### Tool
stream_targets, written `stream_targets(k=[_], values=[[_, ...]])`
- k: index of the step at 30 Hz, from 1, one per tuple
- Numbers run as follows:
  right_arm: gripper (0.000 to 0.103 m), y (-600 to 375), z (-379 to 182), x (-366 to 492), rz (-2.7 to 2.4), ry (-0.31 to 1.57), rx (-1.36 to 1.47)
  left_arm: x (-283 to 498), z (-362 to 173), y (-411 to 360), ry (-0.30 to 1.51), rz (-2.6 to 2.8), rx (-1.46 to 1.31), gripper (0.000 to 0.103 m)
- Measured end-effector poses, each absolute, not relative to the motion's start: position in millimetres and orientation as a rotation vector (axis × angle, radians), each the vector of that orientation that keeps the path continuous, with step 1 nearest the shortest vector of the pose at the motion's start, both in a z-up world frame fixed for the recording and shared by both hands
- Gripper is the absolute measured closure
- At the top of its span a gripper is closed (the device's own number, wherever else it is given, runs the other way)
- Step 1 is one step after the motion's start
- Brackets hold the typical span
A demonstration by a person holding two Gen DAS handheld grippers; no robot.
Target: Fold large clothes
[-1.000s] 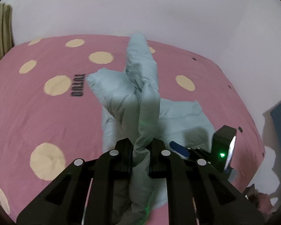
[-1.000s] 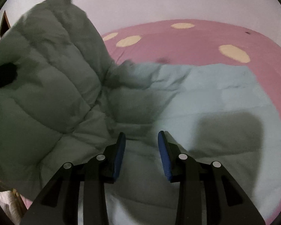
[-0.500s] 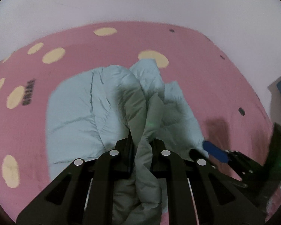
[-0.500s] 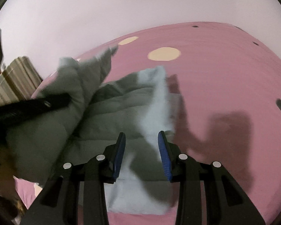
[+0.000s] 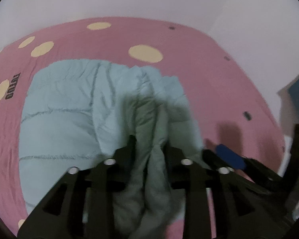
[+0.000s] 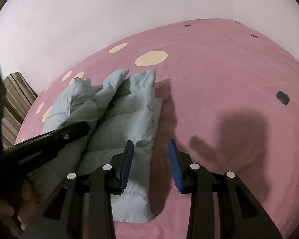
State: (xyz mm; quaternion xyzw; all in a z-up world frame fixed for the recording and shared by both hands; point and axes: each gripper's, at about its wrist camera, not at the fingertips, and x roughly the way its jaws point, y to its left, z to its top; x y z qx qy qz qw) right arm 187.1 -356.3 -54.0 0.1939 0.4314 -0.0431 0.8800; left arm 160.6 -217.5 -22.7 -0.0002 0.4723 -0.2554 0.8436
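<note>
My left claw (image 5: pixel 149 147) clamped the jacket (image 5: pixel 69 107) on the bed (image 5: pixel 209 63); my right claw (image 6: pixel 150 155), at 3 o'clock, gaped, seemingly empty.

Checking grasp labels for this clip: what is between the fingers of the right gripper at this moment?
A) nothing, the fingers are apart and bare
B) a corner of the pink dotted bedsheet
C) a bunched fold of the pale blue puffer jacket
A: the right gripper shows its blue-padded fingers spread with only the pink dotted bedsheet visible beyond the gap, while the pale blue quilted puffer jacket is pinched in the left gripper.
</note>
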Motion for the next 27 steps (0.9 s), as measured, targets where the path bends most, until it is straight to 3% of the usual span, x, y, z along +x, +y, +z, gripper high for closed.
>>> stream_targets(k=[1, 2, 7, 9, 17, 24, 25, 26, 27], values=[[0.056, -355.4, -51.2, 185.9, -0.090, 0.895, 0.403, 156.3, -16.6, -216.5, 0.980, -0.554, -0.005, 0.054], [0.053, -356.0, -49.1, 185.4, -0.091, 0.889, 0.400, 150.4, -8.2, -213.1, 0.955, -0.563, -0.005, 0.050], [0.053, -345.4, -37.3, 190.1, -0.080, 0.876, 0.365, 133.8, 20.9, -177.8, 0.839, -0.543, -0.010, 0.043], [0.053, -338.9, -32.1, 194.4, -0.066, 0.870, 0.363, 132.9, 24.5, -162.4, 0.816, -0.503, -0.011, 0.042], [0.035, -308.0, -24.2, 217.9, 0.019, 0.877, 0.413, 152.7, -3.5, -70.8, 0.827, -0.276, -0.060, 0.042], [0.035, -290.7, -53.0, 239.3, 0.069, 0.997, 0.476, 158.5, -31.1, -45.4, 0.879, -0.249, -0.090, 0.042], [0.038, -289.3, -56.1, 240.1, 0.083, 1.010, 0.486, 159.7, -36.1, -44.4, 0.893, -0.257, -0.101, 0.042], [0.059, -287.0, -57.4, 239.8, 0.090, 1.016, 0.484, 158.5, -37.5, -44.8, 0.898, -0.260, -0.105, 0.042], [0.068, -284.9, -59.0, 240.4, 0.102, 1.027, 0.478, 158.9, -39.6, -45.3, 0.902, -0.268, -0.113, 0.042]])
